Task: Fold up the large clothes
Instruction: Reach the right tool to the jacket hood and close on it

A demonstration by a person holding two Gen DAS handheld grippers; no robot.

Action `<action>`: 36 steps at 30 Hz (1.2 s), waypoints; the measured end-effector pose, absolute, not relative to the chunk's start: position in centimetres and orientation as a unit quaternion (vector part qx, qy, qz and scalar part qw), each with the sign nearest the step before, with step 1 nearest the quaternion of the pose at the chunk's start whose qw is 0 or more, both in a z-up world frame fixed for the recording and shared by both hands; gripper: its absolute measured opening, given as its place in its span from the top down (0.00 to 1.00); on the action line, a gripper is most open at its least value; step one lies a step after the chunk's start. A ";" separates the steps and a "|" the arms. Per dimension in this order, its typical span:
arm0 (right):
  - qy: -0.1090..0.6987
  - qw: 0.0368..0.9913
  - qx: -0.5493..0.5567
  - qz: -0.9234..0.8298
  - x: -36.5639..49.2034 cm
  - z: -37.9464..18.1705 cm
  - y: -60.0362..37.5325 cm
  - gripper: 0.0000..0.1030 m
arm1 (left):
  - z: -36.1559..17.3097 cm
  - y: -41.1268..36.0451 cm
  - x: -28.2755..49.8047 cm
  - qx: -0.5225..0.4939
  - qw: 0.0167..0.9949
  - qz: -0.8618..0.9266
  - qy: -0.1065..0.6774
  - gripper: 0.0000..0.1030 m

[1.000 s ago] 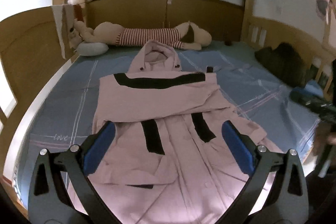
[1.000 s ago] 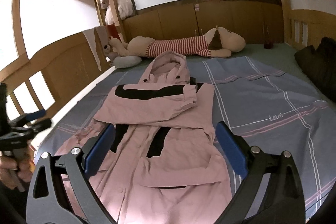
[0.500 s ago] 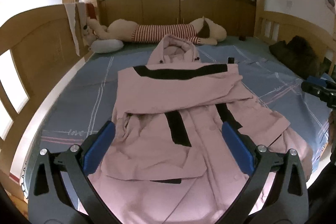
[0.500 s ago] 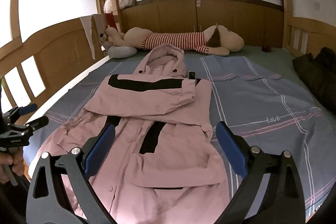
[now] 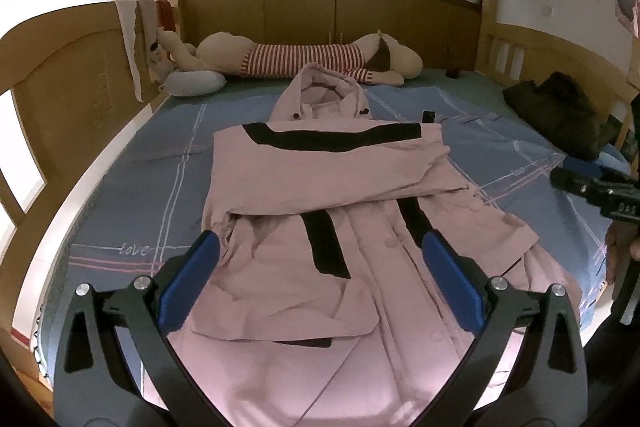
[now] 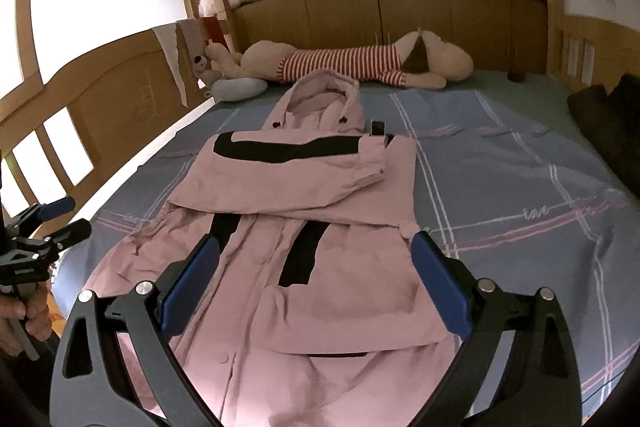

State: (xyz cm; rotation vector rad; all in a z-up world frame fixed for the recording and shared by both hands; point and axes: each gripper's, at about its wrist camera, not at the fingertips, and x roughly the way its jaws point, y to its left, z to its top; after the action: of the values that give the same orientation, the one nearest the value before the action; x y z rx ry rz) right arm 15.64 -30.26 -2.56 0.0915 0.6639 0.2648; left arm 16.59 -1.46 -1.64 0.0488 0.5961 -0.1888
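Nearest, the left gripper [image 5: 318, 281] hangs above the near edge of the bed [image 5: 120, 211] with its blue pads spread wide and nothing between them; the right gripper [image 6: 316, 285] is likewise agape and empty. Below both lies the pink coat [image 5: 320, 195], front up, sleeves folded across its chest, its hem cut off behind the gripper frames. Its hood [image 5: 324, 95] points to the far edge, where a striped plush toy [image 5: 304, 61] lies. A dark bundle [image 5: 560, 107] at the right edge is hard to identify
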 end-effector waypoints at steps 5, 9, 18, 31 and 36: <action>0.346 0.928 0.050 0.131 17.4 -3.5 -29.3 0.06 | -0.6 -1.1 17.1 0.031 0.954 -0.099 0.280 0.02; 0.376 0.915 0.071 0.125 21.3 -3.5 -29.1 0.06 | -0.4 -0.7 18.0 0.040 0.954 -0.097 0.280 0.02; 0.418 0.902 0.009 0.109 38.8 -0.2 -26.1 0.06 | -0.5 1.3 20.0 0.020 0.948 -0.096 0.301 0.02; 0.509 0.860 -0.006 0.043 66.3 -6.1 -24.0 0.35 | -2.0 6.1 22.9 -0.032 0.935 -0.073 0.346 0.02; 0.532 0.847 0.008 0.023 72.0 -9.4 -24.1 0.46 | -2.9 6.7 24.0 -0.039 0.928 -0.072 0.364 0.02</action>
State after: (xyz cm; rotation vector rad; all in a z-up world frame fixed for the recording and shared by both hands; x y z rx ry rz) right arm 72.02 -24.12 -9.37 0.0161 1.1213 0.0489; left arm 24.04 6.66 -2.93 -0.0800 0.7468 -0.1483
